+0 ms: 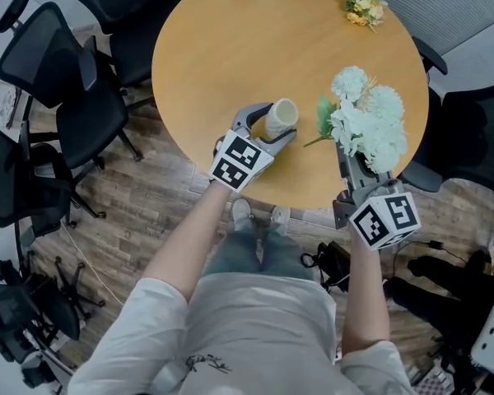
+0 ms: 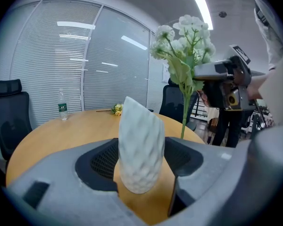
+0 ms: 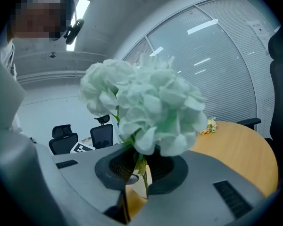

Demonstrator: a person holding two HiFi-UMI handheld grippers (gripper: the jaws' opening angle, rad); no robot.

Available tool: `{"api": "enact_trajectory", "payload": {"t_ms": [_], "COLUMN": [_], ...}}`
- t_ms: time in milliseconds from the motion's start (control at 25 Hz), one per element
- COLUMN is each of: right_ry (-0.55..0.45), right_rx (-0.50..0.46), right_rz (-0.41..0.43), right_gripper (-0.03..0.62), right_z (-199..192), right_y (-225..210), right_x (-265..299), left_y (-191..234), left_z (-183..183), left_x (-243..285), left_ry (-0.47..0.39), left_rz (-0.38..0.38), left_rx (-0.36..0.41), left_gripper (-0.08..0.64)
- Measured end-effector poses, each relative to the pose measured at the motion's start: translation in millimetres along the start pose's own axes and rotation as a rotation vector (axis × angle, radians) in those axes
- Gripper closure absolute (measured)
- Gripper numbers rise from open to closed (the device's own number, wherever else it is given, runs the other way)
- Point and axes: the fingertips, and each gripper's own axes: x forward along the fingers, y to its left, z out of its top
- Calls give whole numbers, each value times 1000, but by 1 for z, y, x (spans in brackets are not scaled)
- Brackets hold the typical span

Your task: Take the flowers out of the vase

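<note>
A white textured vase (image 1: pixel 282 115) (image 2: pixel 140 145) sits between the jaws of my left gripper (image 1: pixel 273 125) (image 2: pixel 142 175), which is shut on it near the table's front edge. The vase leans a little and has no flowers in it. To its right, my right gripper (image 1: pixel 358 165) (image 3: pixel 142 174) is shut on the green stems of a bunch of white flowers (image 1: pixel 369 123) (image 3: pixel 146 105) (image 2: pixel 184 34). The bunch hangs clear of the vase, its stem end above the round wooden table (image 1: pixel 230 39). The left gripper view shows the right gripper (image 2: pixel 221 79) to the right.
A small bunch of yellow flowers (image 1: pixel 364 8) (image 2: pixel 116 108) (image 3: pixel 209 125) lies at the table's far side. A water bottle (image 2: pixel 62 108) stands at the far edge. Black office chairs (image 1: pixel 66 89) crowd the table's left side and another stands at the right.
</note>
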Motion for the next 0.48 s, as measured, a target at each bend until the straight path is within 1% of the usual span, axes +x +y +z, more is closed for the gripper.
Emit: {"api": "enact_trajectory", "payload": {"t_ms": [240, 480], "right_ry": [17, 21], "right_rx": [11, 15], "right_rz": [4, 8], "right_gripper": [543, 545], "right_z": [-7, -8], "right_y": [-5, -5], "right_x": [0, 0], "left_y": [4, 5], "left_z": [1, 8], "left_x": [1, 0], "left_ry": [-9, -35], "left_rz": [29, 36], "left_rx": [-18, -24], "left_gripper": [252, 250]}}
